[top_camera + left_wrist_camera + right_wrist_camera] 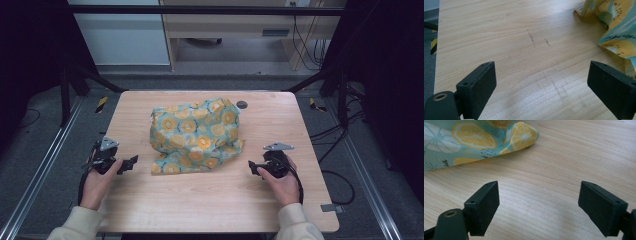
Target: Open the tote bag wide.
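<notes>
Forearms in pale sleeves enter from the bottom edge of the high view, 1 hand on each tool. Left gripper (131, 163) lies low near the table's left edge, jaws spread wide over bare wood, nothing between. Right gripper (251, 166) sits level at the right, jaws likewise apart and empty. Crumpled cloth (196, 135), teal with orange citrus slices, soft and heaped, rests mid-table between both grippers, touching neither. Table (210, 205): pale wood grain, rounded corners, faint scuffs.
</notes>
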Motion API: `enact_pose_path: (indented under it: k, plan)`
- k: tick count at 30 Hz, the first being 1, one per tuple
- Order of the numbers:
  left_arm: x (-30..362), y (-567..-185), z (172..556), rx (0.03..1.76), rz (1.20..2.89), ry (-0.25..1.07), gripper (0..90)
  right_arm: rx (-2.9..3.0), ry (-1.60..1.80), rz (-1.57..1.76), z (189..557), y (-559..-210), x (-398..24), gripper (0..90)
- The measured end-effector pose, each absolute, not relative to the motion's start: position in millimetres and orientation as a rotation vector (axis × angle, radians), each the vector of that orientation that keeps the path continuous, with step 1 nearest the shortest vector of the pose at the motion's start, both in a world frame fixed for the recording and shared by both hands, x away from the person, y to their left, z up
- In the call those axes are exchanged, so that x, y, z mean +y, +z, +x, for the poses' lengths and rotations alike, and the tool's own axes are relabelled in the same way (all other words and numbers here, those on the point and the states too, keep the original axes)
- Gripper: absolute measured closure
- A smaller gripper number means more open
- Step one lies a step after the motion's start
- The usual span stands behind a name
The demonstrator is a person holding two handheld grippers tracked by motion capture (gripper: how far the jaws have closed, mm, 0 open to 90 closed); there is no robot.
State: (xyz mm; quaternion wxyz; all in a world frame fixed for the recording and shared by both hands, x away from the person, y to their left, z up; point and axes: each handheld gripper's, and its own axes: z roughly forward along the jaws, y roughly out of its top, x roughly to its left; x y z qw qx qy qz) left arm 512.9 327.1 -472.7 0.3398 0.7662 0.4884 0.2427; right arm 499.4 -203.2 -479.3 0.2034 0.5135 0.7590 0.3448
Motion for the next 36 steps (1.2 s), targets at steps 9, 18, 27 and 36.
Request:
enact_pose_path:
  k: [9,18,27,36]
  plan:
    - [327,-477,511,1.288,2.006,0.619,8.4,2.13,0.954,1.393,507,-459,-189,23.2]
    - [327,-477,511,1.293,2.003,0.629,8.5,2.203,0.958,1.278,537,-398,-158,28.4]
    - [328,-478,512,1.3,1.999,0.625,8.7,2.277,0.926,1.217,586,-339,-115,28.8]
    - [326,-479,513,1.297,1.998,0.622,8.9,2.285,0.896,1.276,629,-330,-89,25.8]
